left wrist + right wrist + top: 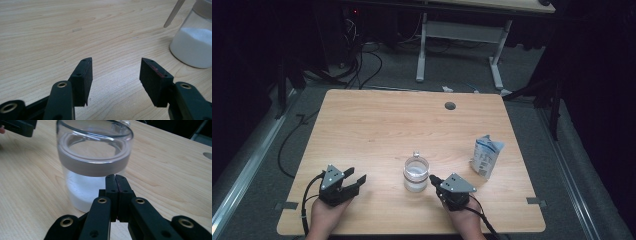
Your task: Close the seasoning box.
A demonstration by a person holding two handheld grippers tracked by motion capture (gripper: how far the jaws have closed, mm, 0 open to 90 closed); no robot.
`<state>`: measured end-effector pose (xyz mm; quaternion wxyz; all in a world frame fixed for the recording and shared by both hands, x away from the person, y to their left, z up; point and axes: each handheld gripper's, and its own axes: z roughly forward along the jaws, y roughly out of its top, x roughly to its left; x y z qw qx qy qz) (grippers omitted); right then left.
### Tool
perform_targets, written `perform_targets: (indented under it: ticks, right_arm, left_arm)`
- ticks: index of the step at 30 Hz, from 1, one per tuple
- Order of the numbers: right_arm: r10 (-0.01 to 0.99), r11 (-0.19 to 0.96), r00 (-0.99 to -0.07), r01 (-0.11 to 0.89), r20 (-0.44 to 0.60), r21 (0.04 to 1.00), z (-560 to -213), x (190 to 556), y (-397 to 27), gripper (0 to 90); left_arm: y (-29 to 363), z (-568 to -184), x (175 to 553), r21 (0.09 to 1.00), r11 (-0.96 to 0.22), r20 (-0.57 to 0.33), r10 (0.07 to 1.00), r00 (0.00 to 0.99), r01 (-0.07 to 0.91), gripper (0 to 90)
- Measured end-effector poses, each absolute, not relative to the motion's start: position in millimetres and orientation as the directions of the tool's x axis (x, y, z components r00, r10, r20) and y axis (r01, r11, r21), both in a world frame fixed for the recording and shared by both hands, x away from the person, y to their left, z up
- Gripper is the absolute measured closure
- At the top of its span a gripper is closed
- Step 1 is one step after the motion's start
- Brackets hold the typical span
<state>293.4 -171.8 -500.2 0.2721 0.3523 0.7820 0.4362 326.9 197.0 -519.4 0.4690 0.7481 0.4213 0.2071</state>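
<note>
Setting: lab or test workspace | light wood-grain table with round cable hole [450, 105] at frame centre | grey carpet floor [532, 130] around it | tangled black cables [357, 65] at upper left beside dark equipment with a red light | white metal desk legs [422, 50] at top centre | black surroundings at both edges

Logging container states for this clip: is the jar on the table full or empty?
Partly full: the jar holds white powder in its lower part, clear glass above it.
</note>
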Motion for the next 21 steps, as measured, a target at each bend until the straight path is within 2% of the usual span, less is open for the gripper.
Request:
perform_targets:
  ticks: [11,13,18,21]
  right_arm:
    - [0.847,0.339,-0.52,0.37,-0.11,0.865,-507.2,305.8,-220.1,83.1]
    - [0.859,0.325,-0.502,0.385,-0.1,0.864,-509.8,306.5,-231.0,80.0]
    - [0.881,0.272,-0.471,0.432,-0.042,0.86,-515.4,307.5,-257.2,63.5]
    - [0.884,0.26,-0.465,0.433,-0.033,0.863,-516.2,305.5,-270.3,59.2]
  left_arm:
    - [206.4,-517.7,329.2,0.879,-0.175,-0.097,0.846,0.525,0.443,44.4]
    - [208.9,-516.8,329.7,0.881,-0.172,-0.092,0.851,0.516,0.441,44.4]
    - [217.2,-515.3,331.8,0.88,-0.17,-0.076,0.872,0.484,0.443,44.5]
    - [225.2,-514.9,332.2,0.881,-0.156,-0.074,0.887,0.456,0.446,44.4]
